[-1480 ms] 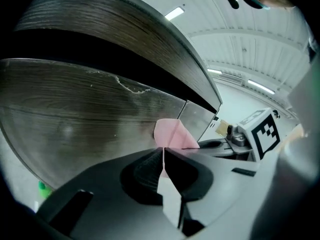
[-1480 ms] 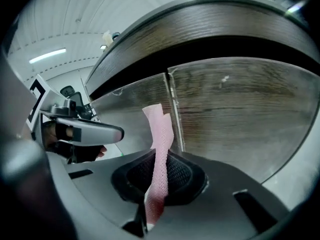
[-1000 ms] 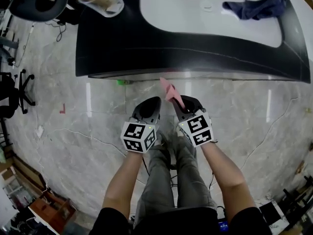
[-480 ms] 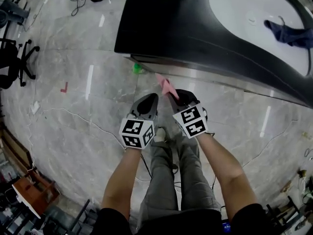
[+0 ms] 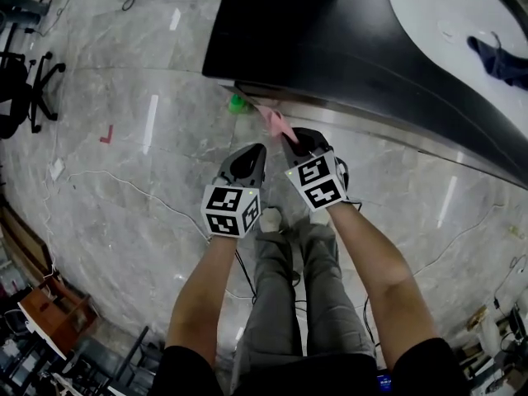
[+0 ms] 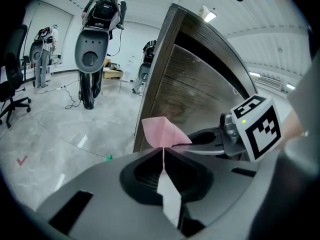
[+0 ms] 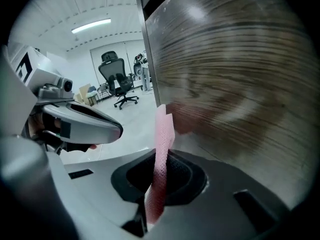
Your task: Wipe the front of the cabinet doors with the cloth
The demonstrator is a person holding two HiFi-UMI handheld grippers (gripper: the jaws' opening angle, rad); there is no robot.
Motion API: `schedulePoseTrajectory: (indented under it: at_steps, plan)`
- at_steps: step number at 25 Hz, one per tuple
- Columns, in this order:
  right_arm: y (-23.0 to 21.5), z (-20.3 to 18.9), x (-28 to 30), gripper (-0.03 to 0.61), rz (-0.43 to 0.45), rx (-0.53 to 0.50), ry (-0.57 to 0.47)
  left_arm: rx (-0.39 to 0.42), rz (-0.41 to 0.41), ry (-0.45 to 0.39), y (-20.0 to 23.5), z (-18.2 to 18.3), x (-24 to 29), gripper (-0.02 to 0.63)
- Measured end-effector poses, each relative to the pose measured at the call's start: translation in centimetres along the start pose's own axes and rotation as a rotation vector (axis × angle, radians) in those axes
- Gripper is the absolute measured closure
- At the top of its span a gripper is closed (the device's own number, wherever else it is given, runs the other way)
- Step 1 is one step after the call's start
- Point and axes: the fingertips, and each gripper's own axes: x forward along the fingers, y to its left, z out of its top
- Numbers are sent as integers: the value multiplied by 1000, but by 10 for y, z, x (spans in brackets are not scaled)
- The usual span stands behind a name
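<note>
Floor (image 5: 124,180) of grey marble tile, with a small green item (image 5: 238,102) lying at the foot of the cabinet. A black office chair (image 5: 25,89) stands well apart at the left. The worktop (image 5: 330,31) is dark with a white inlay, and a blue rag (image 5: 499,60) lies on the inlay at the far right. The cabinet door (image 7: 235,84) has a brown wood-grain front.

Both my forearms reach forward and down, side by side above my legs. My right hand-held gripper (image 5: 289,135) is nearest the cabinet, with its jaws closed on a pink cloth (image 5: 276,123). The free end of the cloth stands up just beside the door front; I cannot tell whether it touches. My left hand-held gripper (image 5: 253,149) sits just to the left and slightly back. Its jaws are together and hold nothing.
</note>
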Motion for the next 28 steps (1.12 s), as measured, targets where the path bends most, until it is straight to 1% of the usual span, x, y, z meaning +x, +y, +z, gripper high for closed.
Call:
schedulePoseTrajectory:
  at_steps: [3,6,10,14,20,28]
  plan:
    - [-13,-6,-6,534,-26,8,3,1,-2,12,-6,-3,7,597]
    - [-28,-17,-20,534,-61,15,7,-1,-22,24,-19,-5,14,597]
    - [-50,-33,-43,534,-112,42,9,28,-66,42,-46,-5,25,597]
    - [-72,-52,-67,534,-164,68,11,48,-92,57,-70,-6,36,597]
    - [-107,-90,-106,534,-248,132,11,96,-161,89,-119,-14,56,597]
    - [-149,-128,-156,534,-334,207,5,164,-246,123,-182,-16,84,597]
